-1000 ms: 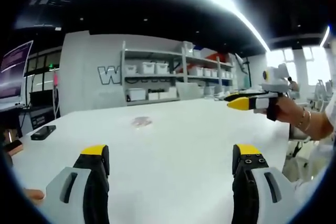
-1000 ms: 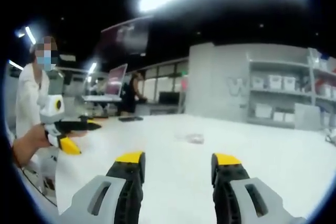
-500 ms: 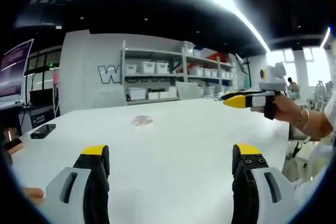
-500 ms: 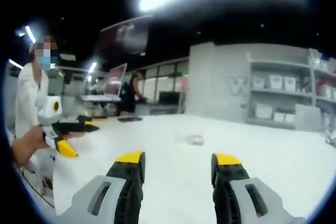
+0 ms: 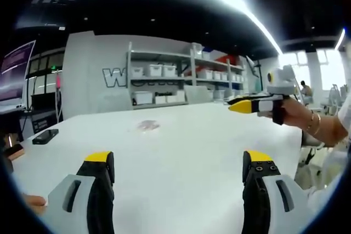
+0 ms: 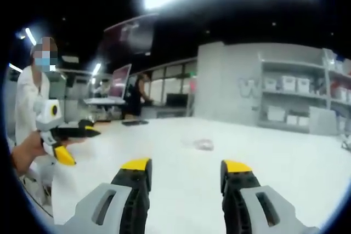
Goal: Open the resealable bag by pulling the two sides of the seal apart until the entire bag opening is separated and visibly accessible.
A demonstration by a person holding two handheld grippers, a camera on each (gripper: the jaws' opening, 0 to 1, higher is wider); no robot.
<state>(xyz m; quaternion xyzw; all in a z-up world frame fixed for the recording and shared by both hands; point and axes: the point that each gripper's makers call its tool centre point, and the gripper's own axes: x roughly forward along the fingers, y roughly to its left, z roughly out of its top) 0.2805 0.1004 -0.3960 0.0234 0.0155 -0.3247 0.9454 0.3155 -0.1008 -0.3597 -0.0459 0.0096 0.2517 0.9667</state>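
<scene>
A small clear resealable bag (image 5: 148, 126) lies flat on the white table (image 5: 197, 152), far ahead of both grippers and touched by neither. In the left gripper view my left gripper (image 5: 178, 160) stands open low over the table, with nothing between its yellow-tipped fingers. My right gripper (image 5: 235, 104) comes in from the right, held in a hand (image 5: 299, 114) above the table. In the right gripper view the bag (image 6: 204, 144) sits beyond my open right gripper (image 6: 186, 165). The left gripper (image 6: 79, 145) hangs at the left, jaws apart.
A dark phone (image 5: 45, 137) lies near the table's left edge. Shelves with white bins (image 5: 181, 75) line the far wall. A person in white (image 6: 30, 94) stands at the left of the right gripper view, with desks and monitors (image 6: 122, 83) behind.
In the left gripper view the right gripper has drifted a little left and up. In the right gripper view the left gripper has shifted slightly left. The bag lies as before.
</scene>
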